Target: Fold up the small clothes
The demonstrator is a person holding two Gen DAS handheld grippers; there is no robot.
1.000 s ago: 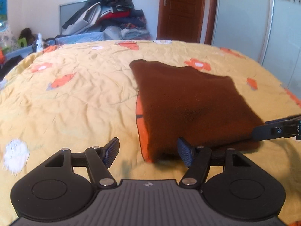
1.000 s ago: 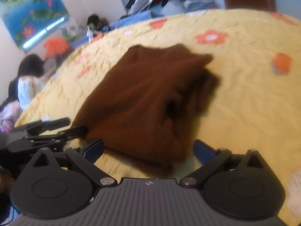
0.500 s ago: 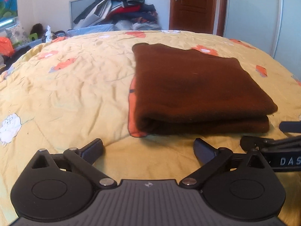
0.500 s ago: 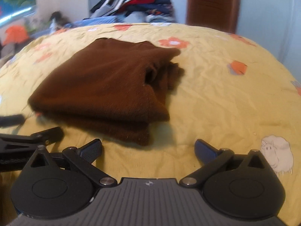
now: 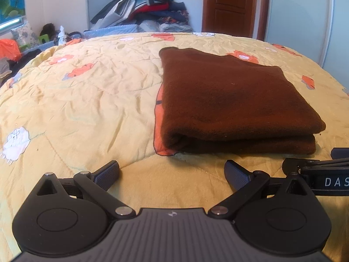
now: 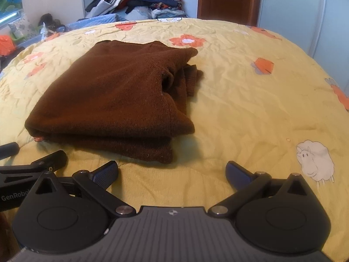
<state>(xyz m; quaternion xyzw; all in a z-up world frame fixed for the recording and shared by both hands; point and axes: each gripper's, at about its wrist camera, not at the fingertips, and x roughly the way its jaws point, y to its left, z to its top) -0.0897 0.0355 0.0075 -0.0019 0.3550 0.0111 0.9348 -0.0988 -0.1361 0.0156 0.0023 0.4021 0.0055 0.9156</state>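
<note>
I have the brown sweater [image 5: 229, 100] lying folded on the bed [image 5: 87, 100], a flat stack with its doubled near edge facing both cameras. On the right-wrist view the sweater [image 6: 113, 96] shows a looser side: ribbed cuff or hem fabric bunches out at its right edge. It sits on the yellow quilt with orange flower prints and a white sheep print [image 6: 314, 159].

My left hand-held gripper [image 5: 172, 172] has just been opening and now stands wide, nothing between the fingers, tips just short of the sweater's near edge, not touching it. My right hand-held gripper [image 6: 172, 172] is also spread wide and empty, tips near the sweater's near right corner, apart from it. Each one shows in the other's view: the right hand-held gripper pokes in at the right edge of the left view, the left hand-held gripper at the left edge of the right view.

Behind the bed: a pile of clothes [image 5: 144, 6] against the wall, a brown door [image 5: 229, 6], a pale wardrobe [image 5: 305, 15].
</note>
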